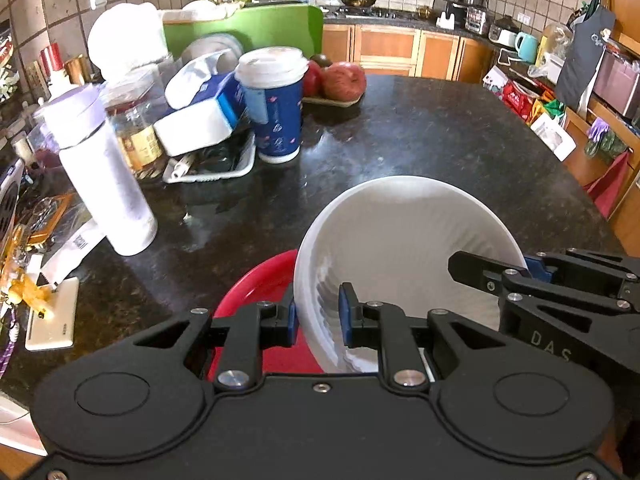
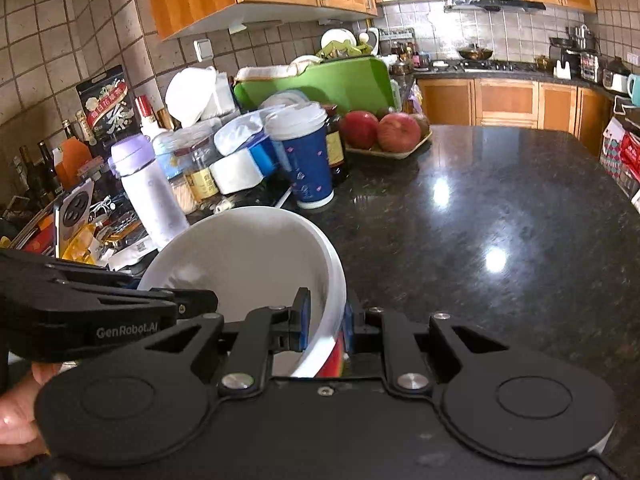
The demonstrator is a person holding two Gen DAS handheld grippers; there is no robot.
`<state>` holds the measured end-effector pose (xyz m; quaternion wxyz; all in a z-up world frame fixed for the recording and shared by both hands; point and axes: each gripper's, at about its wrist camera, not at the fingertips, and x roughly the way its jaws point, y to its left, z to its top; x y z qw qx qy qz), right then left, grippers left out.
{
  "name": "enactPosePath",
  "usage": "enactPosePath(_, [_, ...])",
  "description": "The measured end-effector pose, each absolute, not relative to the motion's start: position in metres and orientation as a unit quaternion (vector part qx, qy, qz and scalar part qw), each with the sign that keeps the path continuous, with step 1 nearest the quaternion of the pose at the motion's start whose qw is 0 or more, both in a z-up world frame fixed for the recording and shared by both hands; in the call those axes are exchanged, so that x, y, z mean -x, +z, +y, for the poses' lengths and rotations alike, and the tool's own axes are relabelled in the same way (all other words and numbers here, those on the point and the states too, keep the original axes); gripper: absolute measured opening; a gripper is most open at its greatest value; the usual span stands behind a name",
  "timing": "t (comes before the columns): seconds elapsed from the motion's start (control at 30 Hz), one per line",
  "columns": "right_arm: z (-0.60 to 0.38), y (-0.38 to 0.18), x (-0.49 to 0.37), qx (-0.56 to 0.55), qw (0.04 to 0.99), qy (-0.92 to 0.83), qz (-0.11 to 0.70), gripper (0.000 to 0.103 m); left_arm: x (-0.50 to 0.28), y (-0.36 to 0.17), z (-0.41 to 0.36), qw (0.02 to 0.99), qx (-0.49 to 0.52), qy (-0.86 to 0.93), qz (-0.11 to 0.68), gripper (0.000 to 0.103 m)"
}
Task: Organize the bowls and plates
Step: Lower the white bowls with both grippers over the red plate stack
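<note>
A white bowl (image 1: pixel 408 240) sits tilted over a red plate (image 1: pixel 256 284) near the front of the dark granite counter (image 1: pixel 440 140). My left gripper (image 1: pixel 318 316) is shut on the bowl's left rim, one pad inside and one outside. My right gripper (image 2: pixel 326 324) is shut on the right rim of the white bowl (image 2: pixel 248 256). A sliver of the red plate (image 2: pixel 334 356) shows under the bowl. Each gripper appears in the other's view, the right gripper (image 1: pixel 520 276) at the bowl's right edge and the left gripper (image 2: pixel 176 304) at its left edge.
At the back left stand a blue paper cup (image 1: pixel 274 104), a white bottle with a lilac lid (image 1: pixel 100 172), a jar (image 1: pixel 136 136), a tissue pack (image 1: pixel 200 108) and a tray of apples (image 1: pixel 340 80). A green board (image 1: pixel 248 32) stands behind.
</note>
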<state>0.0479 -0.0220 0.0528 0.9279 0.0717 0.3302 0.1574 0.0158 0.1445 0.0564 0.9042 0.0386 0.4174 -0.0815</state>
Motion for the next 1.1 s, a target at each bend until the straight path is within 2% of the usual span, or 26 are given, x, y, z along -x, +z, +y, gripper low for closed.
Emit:
enactPosePath(0.37, [0.007,0.04,-0.049,-0.085,0.916,0.136,0.368,0.019,-0.027,0.042,0.176,0.882,-0.03,-0.108,0.457,0.026])
enactPosePath(1.1, [0.019,0.032,-0.058,-0.097,0.903,0.13,0.398,0.019,-0.041,0.033,0.19,0.871,-0.026,-0.106,0.478,0.026])
